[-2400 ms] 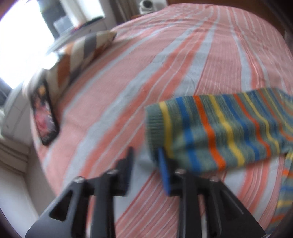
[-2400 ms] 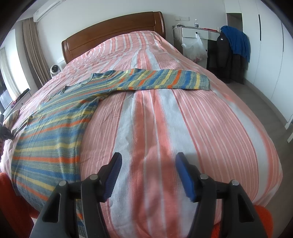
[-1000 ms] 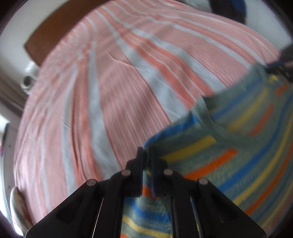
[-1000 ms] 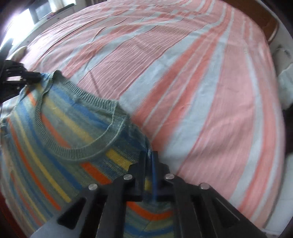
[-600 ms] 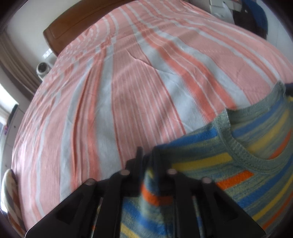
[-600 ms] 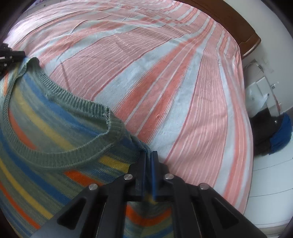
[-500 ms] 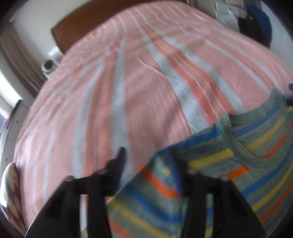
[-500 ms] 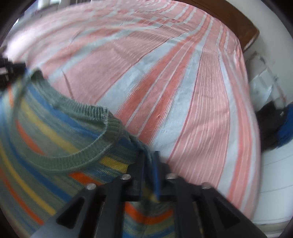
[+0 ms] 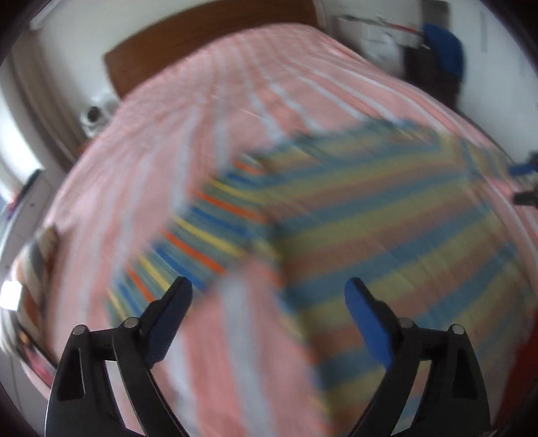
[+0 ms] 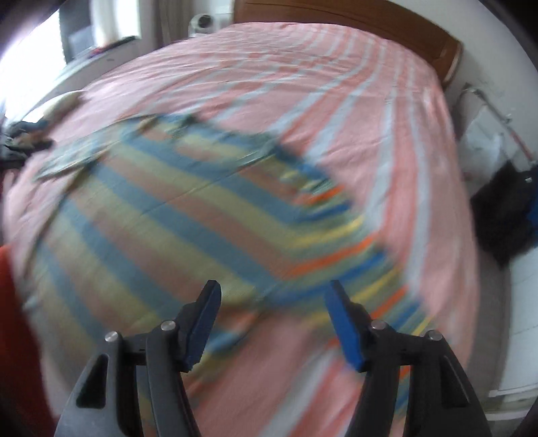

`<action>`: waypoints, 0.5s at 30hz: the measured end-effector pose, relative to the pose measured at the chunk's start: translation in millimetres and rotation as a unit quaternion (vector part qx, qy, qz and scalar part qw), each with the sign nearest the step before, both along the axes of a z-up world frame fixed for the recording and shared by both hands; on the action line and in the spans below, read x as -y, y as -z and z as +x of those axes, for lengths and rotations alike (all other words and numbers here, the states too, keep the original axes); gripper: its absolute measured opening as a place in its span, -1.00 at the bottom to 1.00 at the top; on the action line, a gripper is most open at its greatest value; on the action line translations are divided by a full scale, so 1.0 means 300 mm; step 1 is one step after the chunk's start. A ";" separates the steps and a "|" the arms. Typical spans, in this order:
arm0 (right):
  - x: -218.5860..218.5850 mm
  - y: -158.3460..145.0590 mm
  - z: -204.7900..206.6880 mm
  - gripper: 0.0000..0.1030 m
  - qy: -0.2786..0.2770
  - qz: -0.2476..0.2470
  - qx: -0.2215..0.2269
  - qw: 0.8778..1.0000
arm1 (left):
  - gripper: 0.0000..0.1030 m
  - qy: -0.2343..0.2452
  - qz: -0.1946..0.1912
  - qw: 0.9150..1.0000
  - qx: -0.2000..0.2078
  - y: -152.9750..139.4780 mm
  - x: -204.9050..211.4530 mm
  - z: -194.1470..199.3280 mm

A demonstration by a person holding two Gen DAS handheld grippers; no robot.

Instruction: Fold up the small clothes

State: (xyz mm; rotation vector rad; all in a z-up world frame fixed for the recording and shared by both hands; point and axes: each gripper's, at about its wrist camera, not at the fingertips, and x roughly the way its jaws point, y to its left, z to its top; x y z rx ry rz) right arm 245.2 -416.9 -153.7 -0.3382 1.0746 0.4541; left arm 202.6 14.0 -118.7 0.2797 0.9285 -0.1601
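A striped sweater (image 9: 370,208) in blue, yellow, orange and grey-green lies spread flat on the bed, one sleeve stretching toward the lower left in the left wrist view. It also shows in the right wrist view (image 10: 161,215), a sleeve running to the lower right. My left gripper (image 9: 265,302) is open and empty, above the sleeve and armpit area. My right gripper (image 10: 272,302) is open and empty above the sweater's other side. Both views are motion-blurred.
The bed (image 9: 208,111) has a pink, orange and grey striped cover and a wooden headboard (image 10: 353,20). A patterned pillow (image 9: 37,255) lies at the bed's left edge. Dark bags and blue cloth (image 10: 504,208) stand beside the bed.
Both grippers were shut on the sweater's shoulders by the collar; they have let go, opened wide and pulled back. The sweater now lies flat on the bed.
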 end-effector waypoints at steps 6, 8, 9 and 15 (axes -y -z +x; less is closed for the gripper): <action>-0.056 0.185 -0.365 0.31 0.006 -0.003 -0.019 1.000 | 0.82 0.008 0.008 0.994 -0.105 0.294 0.201 -0.268; -0.015 0.274 -0.461 0.32 0.025 -0.020 -0.046 0.998 | 0.87 -0.005 0.010 0.994 -0.108 0.317 0.191 -0.320; 0.007 0.283 -0.501 0.33 0.031 -0.024 -0.038 0.999 | 0.88 -0.006 0.016 0.994 -0.111 0.318 0.185 -0.339; 0.192 0.242 -0.687 0.37 0.103 -0.056 -0.012 0.993 | 0.83 -0.072 -0.010 0.992 -0.106 0.246 0.049 -0.408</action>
